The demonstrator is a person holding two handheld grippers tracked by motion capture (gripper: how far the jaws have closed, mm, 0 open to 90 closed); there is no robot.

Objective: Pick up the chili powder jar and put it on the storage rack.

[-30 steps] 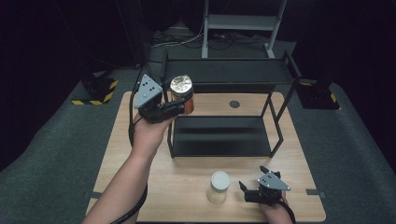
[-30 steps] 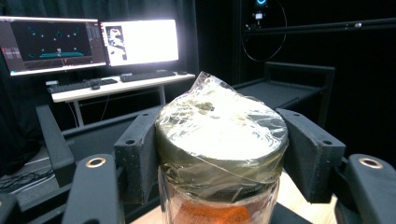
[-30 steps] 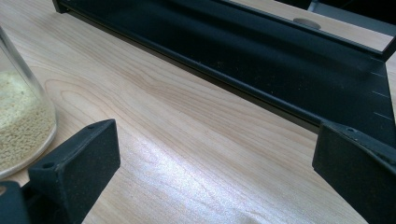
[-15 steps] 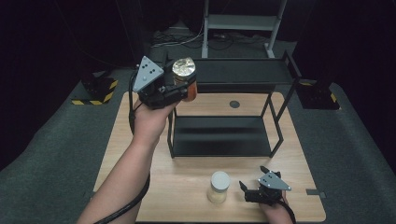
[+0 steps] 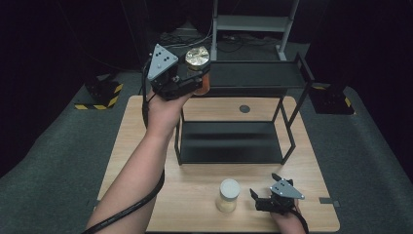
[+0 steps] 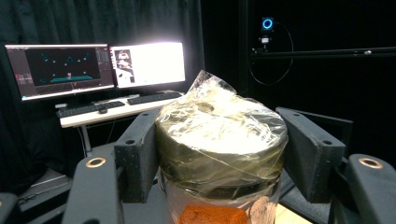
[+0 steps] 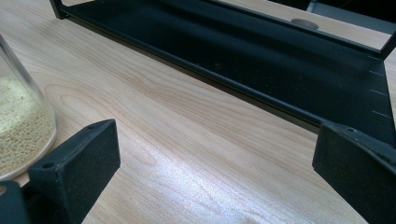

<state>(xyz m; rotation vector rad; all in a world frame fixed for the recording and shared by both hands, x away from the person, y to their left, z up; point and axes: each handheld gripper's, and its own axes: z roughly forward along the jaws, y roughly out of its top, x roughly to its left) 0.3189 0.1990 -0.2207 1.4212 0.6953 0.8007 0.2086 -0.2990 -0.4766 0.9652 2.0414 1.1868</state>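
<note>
My left gripper [image 5: 194, 84] is shut on a glass jar [image 5: 197, 58] with a gold lid under crinkled clear film and orange contents. It holds the jar upright in the air by the left end of the black rack's top shelf [image 5: 253, 75]. In the left gripper view both pads press the jar [image 6: 219, 140] just below its lid. My right gripper [image 5: 263, 188] rests open on the table near the front edge, with bare wood between its jaws. Just left of it stands a white-lidded jar [image 5: 229, 194] of pale grains [image 7: 18, 135], apart from the fingers.
The two-tier black rack stands mid-table, its bottom shelf [image 5: 229, 141] bare and its front rail [image 7: 224, 81] close ahead of my right gripper. A dark round hole [image 5: 244, 108] marks the table behind it. Monitors and a keyboard [image 6: 93, 70] sit beyond the table.
My left hand has lifted the gold-lidded jar higher and carried it right and toward the back, up to the top shelf's left end. The right gripper and the white-lidded jar have not moved.
</note>
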